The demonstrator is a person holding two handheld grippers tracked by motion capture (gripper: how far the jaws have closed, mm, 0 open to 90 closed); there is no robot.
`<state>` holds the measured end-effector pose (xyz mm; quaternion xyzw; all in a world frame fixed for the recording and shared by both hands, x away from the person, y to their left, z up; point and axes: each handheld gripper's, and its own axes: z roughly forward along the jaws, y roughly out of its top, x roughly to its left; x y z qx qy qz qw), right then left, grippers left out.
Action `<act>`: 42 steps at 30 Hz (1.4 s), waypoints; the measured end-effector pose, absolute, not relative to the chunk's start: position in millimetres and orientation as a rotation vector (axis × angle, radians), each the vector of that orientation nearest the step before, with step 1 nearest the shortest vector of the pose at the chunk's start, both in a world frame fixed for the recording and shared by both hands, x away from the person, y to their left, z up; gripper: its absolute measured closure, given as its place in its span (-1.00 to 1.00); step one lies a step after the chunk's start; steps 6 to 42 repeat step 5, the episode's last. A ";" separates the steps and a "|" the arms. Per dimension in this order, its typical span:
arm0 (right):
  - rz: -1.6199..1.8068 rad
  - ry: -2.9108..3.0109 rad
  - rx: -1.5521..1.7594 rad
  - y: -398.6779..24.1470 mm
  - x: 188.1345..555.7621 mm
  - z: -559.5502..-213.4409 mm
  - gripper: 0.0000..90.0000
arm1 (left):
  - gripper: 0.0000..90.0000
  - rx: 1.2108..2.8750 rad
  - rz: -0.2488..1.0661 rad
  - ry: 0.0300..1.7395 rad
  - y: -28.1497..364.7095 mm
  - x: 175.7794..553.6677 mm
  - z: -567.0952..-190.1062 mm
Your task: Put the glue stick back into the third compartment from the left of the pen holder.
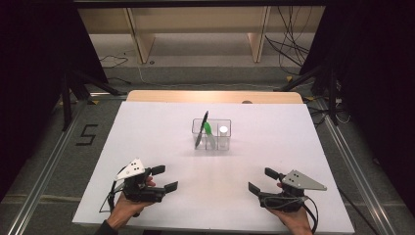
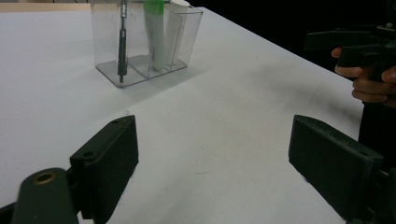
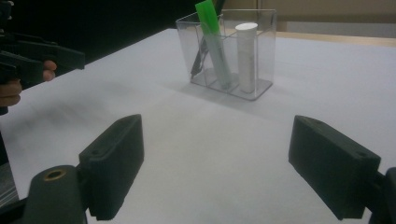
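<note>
Clear plastic holder [image 1: 212, 134] sits on the white table [image 1: 147, 132], well ahead of both claws and between them. Inside: black pen [image 1: 201, 129], green marker [image 1: 208, 131], white tube [image 1: 223, 136] (separate compartments). Left claw [image 1: 163, 178] and right claw [image 1: 261, 180] both wide open, holding nothing.

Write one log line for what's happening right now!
left gripper: open, empty | right gripper: open, empty | clear organizer: holds black pen, green marker, white tube
</note>
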<state>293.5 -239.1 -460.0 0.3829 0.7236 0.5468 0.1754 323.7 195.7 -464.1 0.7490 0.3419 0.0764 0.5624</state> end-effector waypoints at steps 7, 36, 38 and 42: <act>1.549 2.046 1.092 -240.5 293.9 -459.9 -0.58 | -0.66 1.763 0.183 0.806 196.2 324.1 -464.1; 1.549 2.046 1.092 -240.5 293.9 -459.9 -0.58 | -0.66 1.763 0.183 0.806 196.2 324.1 -464.1; 1.549 2.046 1.092 -240.5 293.9 -459.9 -0.58 | -0.66 1.763 0.183 0.806 196.2 324.1 -464.1; 1.549 2.046 1.092 -240.5 293.9 -459.9 -0.58 | -0.66 1.763 0.183 0.806 196.2 324.1 -464.1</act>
